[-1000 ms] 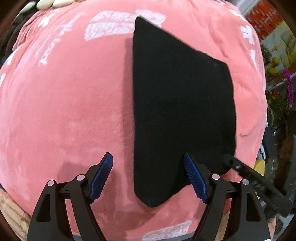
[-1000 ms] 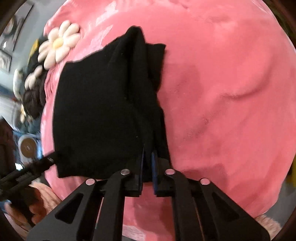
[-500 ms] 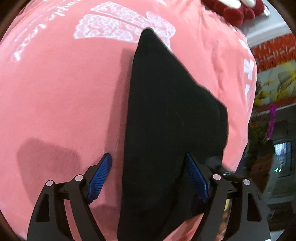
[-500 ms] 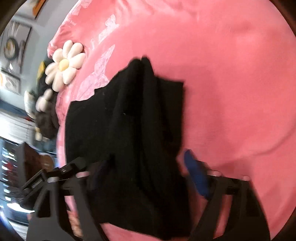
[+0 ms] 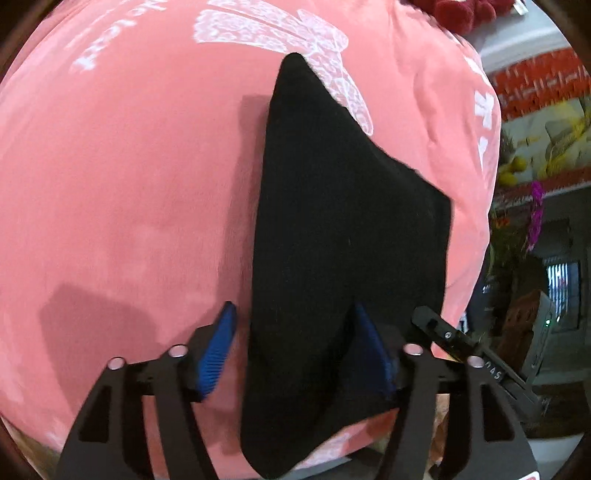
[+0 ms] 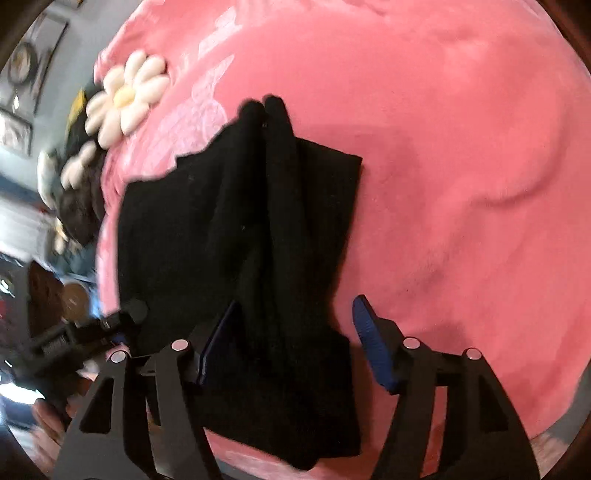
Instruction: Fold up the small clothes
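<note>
A small black garment (image 5: 343,229) lies folded on a pink blanket (image 5: 122,192). Its near corner sits between the fingers of my left gripper (image 5: 293,350), whose jaws are opening; the left blue pad (image 5: 218,350) stands clear of the cloth. In the right wrist view the garment (image 6: 236,229) has a raised ridge down its middle. My right gripper (image 6: 295,347) straddles the near end of that ridge with its jaws opening, and its right pad (image 6: 373,350) is off the cloth. Each gripper's tip shows at the other view's edge.
The blanket carries white printed lettering (image 5: 273,26). A white daisy-shaped cushion (image 6: 125,96) and dark plush items (image 6: 77,210) lie at its far left edge. Shelves with flowers (image 5: 535,206) stand beyond its right edge. A person's hand (image 6: 48,424) shows at lower left.
The right gripper was pinched on the cloth ridge and has opened, letting it go. The left gripper slid in over the garment's near corner; its jaws narrowed a little, then widened.
</note>
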Motion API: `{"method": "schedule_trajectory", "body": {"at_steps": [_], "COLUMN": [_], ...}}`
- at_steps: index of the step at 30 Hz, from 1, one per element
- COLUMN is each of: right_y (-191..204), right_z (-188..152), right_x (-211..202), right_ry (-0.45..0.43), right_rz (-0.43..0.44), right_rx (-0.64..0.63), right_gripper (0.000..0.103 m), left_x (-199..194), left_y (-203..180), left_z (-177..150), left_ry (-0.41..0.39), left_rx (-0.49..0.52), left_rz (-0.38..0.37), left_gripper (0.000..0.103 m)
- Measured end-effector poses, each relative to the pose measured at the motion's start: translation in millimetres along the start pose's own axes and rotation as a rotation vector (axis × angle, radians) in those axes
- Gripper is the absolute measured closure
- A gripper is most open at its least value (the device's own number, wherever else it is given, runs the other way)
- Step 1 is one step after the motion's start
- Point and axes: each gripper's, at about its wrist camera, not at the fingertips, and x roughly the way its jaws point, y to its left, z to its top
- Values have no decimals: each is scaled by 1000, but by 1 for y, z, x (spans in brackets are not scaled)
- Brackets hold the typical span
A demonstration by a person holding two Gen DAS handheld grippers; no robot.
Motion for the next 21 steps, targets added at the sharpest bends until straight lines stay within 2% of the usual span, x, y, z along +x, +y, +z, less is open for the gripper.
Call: {"method": "schedule_trajectory", "body": {"at_steps": [4,7,8,9,10,11,12,13,15,17,21], "right_y": [-8,-12,-9,-6,3,8,12,16,25,37,72], "right_z": [-4,-4,-4,-3,-2,-2,-2,-2,-4,-9,-26], "right_x": [8,12,13,14,17,19,19,14,3,-11,-33], "right_ry": [13,11,9,5,-7,-4,2,-13,-42,-69,-101], "right_rz": [10,41,37,23,17,43,52,41,31,34,13], "right_rx": [35,59,53,40,5,-17,-14,-13,-25,-29,-81], "right_gripper": [32,19,15,16,25,56,67,73,78,79,79], "left_x": [7,24,20,20,21,21,21,18,6,-7,-41], "left_y": [-2,-7,-2,-6,-10,-18,-22,-25,-24,-28,-38], "left_z": [-1,0,-1,-1,0,0,0,1,-3,-4,-13], "left_ry": [25,61,41,35,28,16,18,16,7,-6,-60], "left_rx": [-9,-27,-20,-9,9,44,67,77,78,88,165], "left_rz": [22,17,29,34,46,57,70,84,70,57,113], "left_gripper": [35,30,30,28,29,45,53,58,77,81,82]}}
